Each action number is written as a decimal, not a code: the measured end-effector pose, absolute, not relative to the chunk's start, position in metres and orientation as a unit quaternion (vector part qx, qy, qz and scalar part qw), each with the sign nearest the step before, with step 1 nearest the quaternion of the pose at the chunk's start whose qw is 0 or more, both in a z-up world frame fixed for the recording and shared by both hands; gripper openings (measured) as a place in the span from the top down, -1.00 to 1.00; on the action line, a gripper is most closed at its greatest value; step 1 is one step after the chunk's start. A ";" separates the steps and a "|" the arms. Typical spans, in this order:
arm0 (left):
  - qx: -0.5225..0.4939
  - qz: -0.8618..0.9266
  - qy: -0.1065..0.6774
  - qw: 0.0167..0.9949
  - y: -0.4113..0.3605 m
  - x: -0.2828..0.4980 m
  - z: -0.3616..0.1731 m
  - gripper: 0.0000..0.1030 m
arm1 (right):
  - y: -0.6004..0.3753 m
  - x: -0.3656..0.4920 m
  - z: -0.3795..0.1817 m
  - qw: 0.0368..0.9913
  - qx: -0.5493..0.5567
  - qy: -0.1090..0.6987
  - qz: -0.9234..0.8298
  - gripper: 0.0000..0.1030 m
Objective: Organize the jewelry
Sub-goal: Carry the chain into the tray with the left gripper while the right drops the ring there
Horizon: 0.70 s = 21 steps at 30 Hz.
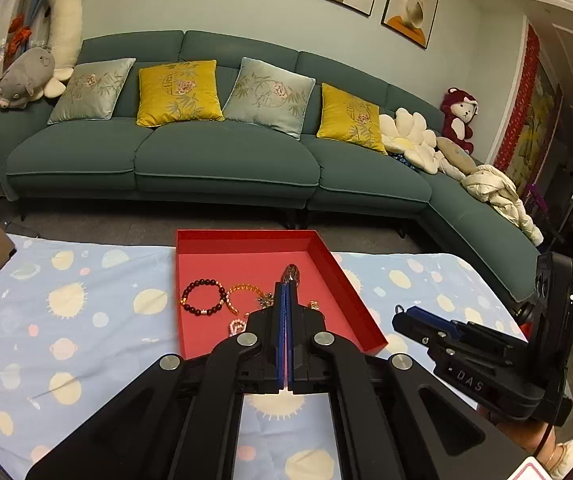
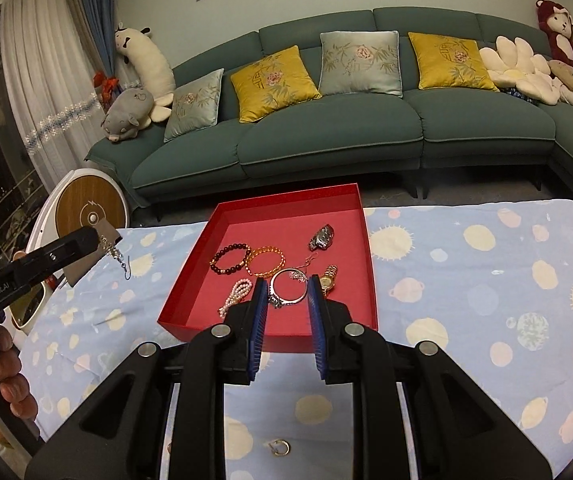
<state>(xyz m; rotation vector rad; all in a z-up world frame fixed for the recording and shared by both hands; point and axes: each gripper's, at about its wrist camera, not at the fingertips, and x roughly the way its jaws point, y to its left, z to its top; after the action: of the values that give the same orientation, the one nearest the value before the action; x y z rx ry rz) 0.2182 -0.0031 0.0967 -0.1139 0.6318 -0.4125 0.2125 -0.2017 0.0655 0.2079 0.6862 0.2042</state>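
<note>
L gripper clamped on earring, upper left of frame; tray to its right. R gripper part-open; whether it holds ring unclear.

Red tray crowded with jewelry; tablecloth beside it lies open.

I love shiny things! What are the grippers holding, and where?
Left gripper pinches a dangly earring by one end; right gripper squeezes a silver ring's sides.
</note>
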 end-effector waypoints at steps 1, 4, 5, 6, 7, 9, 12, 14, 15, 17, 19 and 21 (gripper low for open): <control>-0.050 -0.200 0.311 0.928 -0.009 0.227 0.092 1.00 | -0.202 0.220 0.060 0.929 0.104 0.341 0.100 0.62; -0.049 -0.198 0.328 0.922 -0.022 0.248 0.076 1.00 | -0.203 0.239 0.042 0.922 0.107 0.360 0.096 0.62; -0.050 -0.197 0.335 0.920 -0.025 0.254 0.069 1.00 | -0.203 0.243 0.037 0.919 0.107 0.366 0.096 0.62; -0.050 -0.197 0.343 0.917 -0.029 0.259 0.062 1.00 | -0.203 0.247 0.032 0.917 0.107 0.372 0.096 0.62; -0.049 -0.195 0.350 0.915 -0.032 0.263 0.054 1.00 | -0.203 0.251 0.027 0.914 0.109 0.379 0.099 0.62; -0.048 -0.196 0.363 0.910 -0.038 0.269 0.040 1.00 | -0.203 0.255 0.021 0.911 0.106 0.387 0.098 0.62; -0.044 -0.196 0.380 0.903 -0.045 0.275 0.022 1.00 | -0.202 0.260 0.015 0.909 0.101 0.393 0.097 0.62; -0.044 -0.198 0.389 0.899 -0.047 0.278 0.012 1.00 | -0.201 0.264 0.011 0.908 0.101 0.396 0.096 0.62; -0.044 -0.197 0.392 0.898 -0.048 0.280 0.009 1.00 | -0.200 0.265 0.009 0.907 0.099 0.398 0.095 0.62; -0.045 -0.201 0.396 0.895 -0.050 0.282 0.002 1.00 | -0.200 0.268 0.005 0.906 0.096 0.401 0.092 0.62; -0.039 -0.189 0.396 0.898 -0.051 0.282 -0.002 1.00 | -0.202 0.269 0.001 0.904 0.098 0.405 0.095 0.60; -0.040 -0.185 0.389 0.902 -0.051 0.283 -0.004 0.92 | -0.203 0.269 0.000 0.904 0.100 0.405 0.096 0.59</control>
<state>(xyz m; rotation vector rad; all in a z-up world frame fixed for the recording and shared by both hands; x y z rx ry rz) 0.2828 -0.0510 -0.0038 -0.0826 0.8042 -0.3822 0.2690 -0.2028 -0.0003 0.2058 0.8379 0.1987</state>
